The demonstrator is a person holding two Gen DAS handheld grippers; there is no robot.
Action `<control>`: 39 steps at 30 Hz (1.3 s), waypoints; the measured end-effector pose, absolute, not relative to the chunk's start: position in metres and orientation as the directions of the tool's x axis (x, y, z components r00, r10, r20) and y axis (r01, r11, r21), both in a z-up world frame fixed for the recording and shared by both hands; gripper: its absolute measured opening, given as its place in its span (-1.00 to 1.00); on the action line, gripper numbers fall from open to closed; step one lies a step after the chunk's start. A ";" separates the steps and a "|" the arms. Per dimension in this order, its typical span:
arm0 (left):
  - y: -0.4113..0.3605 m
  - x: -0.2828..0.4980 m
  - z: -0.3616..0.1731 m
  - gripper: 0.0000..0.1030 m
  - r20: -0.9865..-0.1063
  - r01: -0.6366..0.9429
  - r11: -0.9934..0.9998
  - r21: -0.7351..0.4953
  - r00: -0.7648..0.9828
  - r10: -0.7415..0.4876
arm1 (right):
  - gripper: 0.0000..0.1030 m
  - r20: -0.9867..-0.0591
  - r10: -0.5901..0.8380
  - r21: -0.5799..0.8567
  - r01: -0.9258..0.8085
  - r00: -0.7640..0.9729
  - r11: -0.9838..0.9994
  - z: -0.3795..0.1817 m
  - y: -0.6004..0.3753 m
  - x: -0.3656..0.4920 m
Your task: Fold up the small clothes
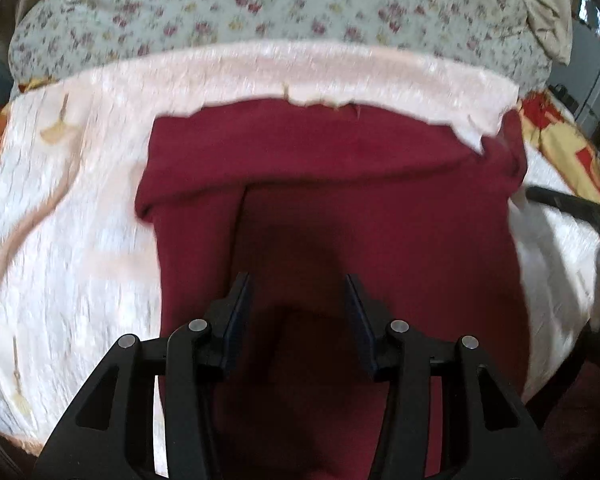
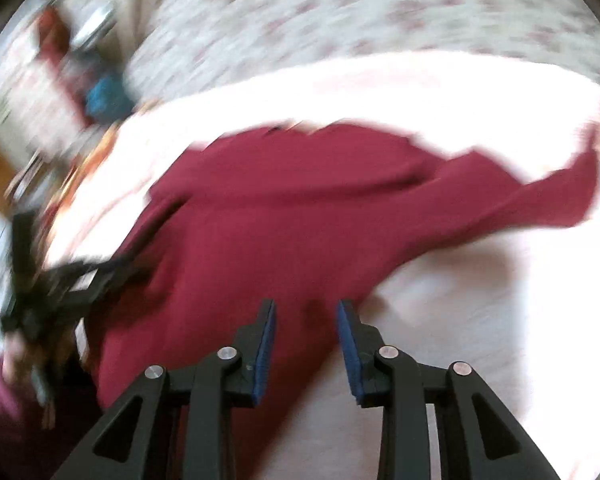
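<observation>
From the left wrist view, the left gripper [image 1: 298, 286] hangs over a dark red garment [image 1: 332, 200] with its jaws apart and nothing between them; the pads do not press on the cloth. The garment lies spread on a pale pink blanket [image 1: 68, 240] that covers the bed, its far part folded over into a band running across, close to the blanket's far edge. Beyond that edge lies a flowered quilt [image 1: 260, 4]. At the right edge of the blanket a yellow and red cloth [image 1: 560, 140] shows, and the dark finger of the right gripper [image 1: 572, 204] reaches in just beside the garment's right side.

The right wrist view is blurred. The right gripper [image 2: 306, 312] stands with its jaws apart and empty above the near edge of the garment [image 2: 280, 220], where red cloth meets the blanket [image 2: 480, 320]. One part of the garment stretches toward the blanket's right edge. The left gripper [image 2: 72, 276] shows at the garment's left side; its jaws cannot be read here. The quilt [image 2: 360, 12] lies behind.
</observation>
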State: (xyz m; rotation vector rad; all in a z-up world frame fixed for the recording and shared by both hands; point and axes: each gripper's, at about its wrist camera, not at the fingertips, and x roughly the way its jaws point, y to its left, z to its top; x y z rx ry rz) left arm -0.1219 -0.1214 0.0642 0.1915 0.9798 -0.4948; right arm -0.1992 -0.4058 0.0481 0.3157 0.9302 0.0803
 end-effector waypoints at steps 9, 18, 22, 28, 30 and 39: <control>-0.165 -0.093 0.065 -0.11 -0.838 0.491 0.862 -0.123 0.414 -0.356 | -0.18 -0.807 -0.113 0.212 0.463 0.580 0.861 0.064 -0.570 -0.140; -0.183 -0.083 0.054 -0.10 -0.854 0.532 0.841 -0.098 0.389 -0.345 | -0.18 -0.858 -0.304 0.017 0.613 0.415 0.790 0.036 -0.631 -0.176; -0.187 -0.075 0.049 -0.11 -0.857 0.517 0.846 -0.132 0.369 -0.360 | -0.18 -0.839 -0.286 0.099 0.647 0.463 0.756 0.053 -0.650 -0.217; -0.194 -0.080 0.051 -0.10 -0.850 0.531 0.836 -0.139 0.369 -0.376 | -0.18 -0.763 -0.145 0.318 0.560 0.631 0.765 0.083 -0.645 -0.206; -0.194 -0.080 0.049 -0.11 -0.853 0.534 0.835 -0.134 0.366 -0.371 | -0.17 -0.764 -0.061 0.368 0.512 0.643 0.776 0.081 -0.637 -0.184; -0.184 -0.075 0.048 -0.10 -0.850 0.518 0.843 -0.143 0.372 -0.373 | -0.17 -0.914 0.029 0.259 0.527 0.405 0.809 0.019 -0.607 -0.104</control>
